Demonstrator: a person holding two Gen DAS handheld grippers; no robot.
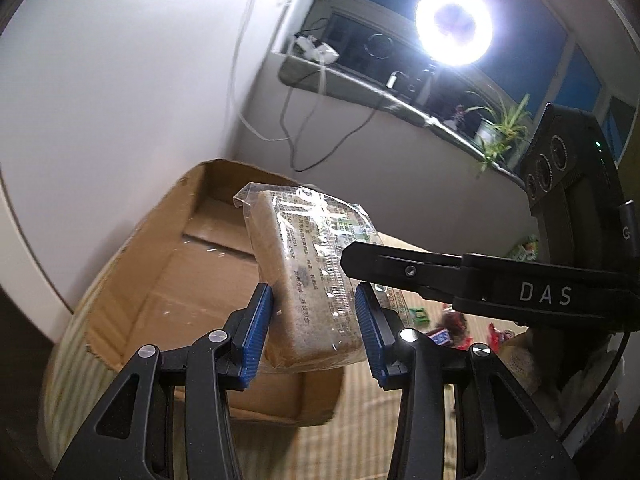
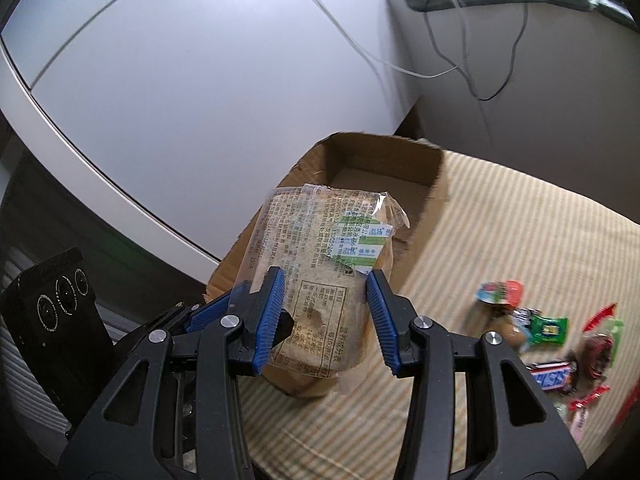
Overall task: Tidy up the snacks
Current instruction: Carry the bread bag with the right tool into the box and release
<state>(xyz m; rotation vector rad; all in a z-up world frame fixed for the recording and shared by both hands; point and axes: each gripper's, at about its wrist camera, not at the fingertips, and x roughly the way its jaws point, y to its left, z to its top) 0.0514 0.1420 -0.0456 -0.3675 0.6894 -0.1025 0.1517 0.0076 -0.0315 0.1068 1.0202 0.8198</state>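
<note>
A wrapped bread slice pack (image 1: 308, 280) in clear printed film sits between the blue pads of my left gripper (image 1: 314, 320), which is shut on it, held above an open empty cardboard box (image 1: 168, 280). My right gripper (image 2: 326, 312) also has its blue pads on both sides of the same pack (image 2: 320, 280); its black finger (image 1: 404, 268) crosses the left wrist view from the right. The box (image 2: 380, 160) lies just beyond the pack in the right wrist view. Both grippers hold the pack in the air.
Loose snacks lie on the striped cloth at the right: a Snickers bar (image 2: 552, 378), a green candy (image 2: 548, 328), a jelly cup (image 2: 500, 292), red wrappers (image 2: 596, 352). A white wall (image 2: 180, 80), hanging cables (image 2: 472, 60), and a sill with a ring light (image 1: 454, 26) and plant (image 1: 500, 128) stand behind.
</note>
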